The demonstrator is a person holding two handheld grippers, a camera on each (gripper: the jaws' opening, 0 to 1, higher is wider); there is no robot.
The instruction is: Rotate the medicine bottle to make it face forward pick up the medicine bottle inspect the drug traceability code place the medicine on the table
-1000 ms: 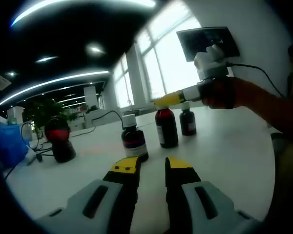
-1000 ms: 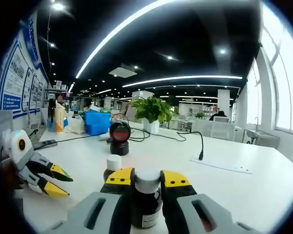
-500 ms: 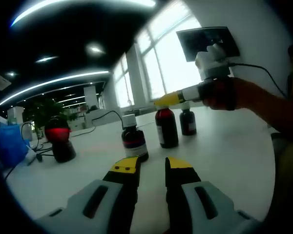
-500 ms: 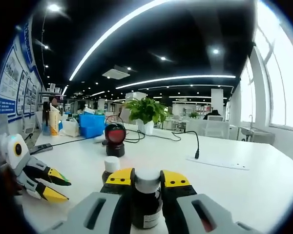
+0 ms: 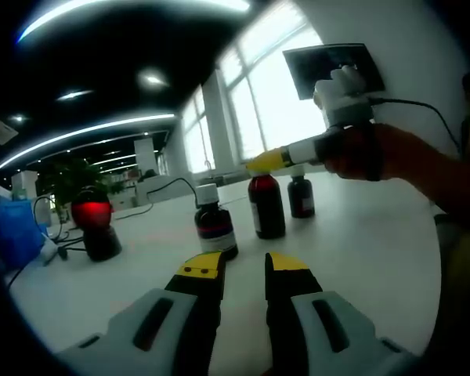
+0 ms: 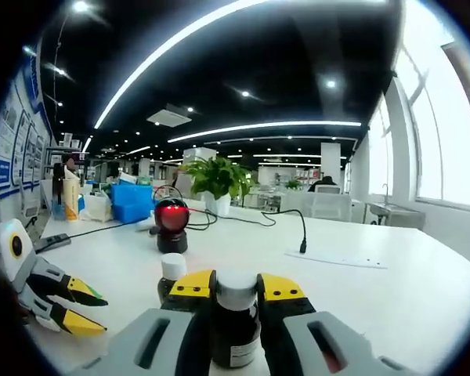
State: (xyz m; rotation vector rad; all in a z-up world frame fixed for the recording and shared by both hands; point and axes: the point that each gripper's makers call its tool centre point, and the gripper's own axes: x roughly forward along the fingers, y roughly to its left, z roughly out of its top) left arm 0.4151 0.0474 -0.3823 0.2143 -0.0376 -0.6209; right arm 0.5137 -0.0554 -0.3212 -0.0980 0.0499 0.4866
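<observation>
Three dark brown medicine bottles with white caps stand on the white table (image 5: 376, 243). My right gripper (image 6: 235, 283) is shut on the neck of the middle bottle (image 6: 235, 329), which stands upright. In the left gripper view that bottle (image 5: 266, 205) is gripped just under its cap by the right gripper (image 5: 269, 161), held by a hand from the right. A second bottle (image 5: 215, 225) stands nearer my left gripper (image 5: 243, 266), which is open and holds nothing. The third bottle (image 5: 301, 196) is behind. The left gripper (image 6: 98, 315) is low on the left in the right gripper view.
A black scanner with a red glowing window (image 5: 94, 223) (image 6: 172, 223) stands further back on the table. A potted plant (image 6: 215, 180), a blue box (image 6: 133, 205) and a white power strip with a cable (image 6: 329, 258) lie beyond it.
The right gripper view has swung so the background slid left, while the bottle stays in the jaws. In the left gripper view the right gripper's hand shifted slightly; the bottles stay put.
</observation>
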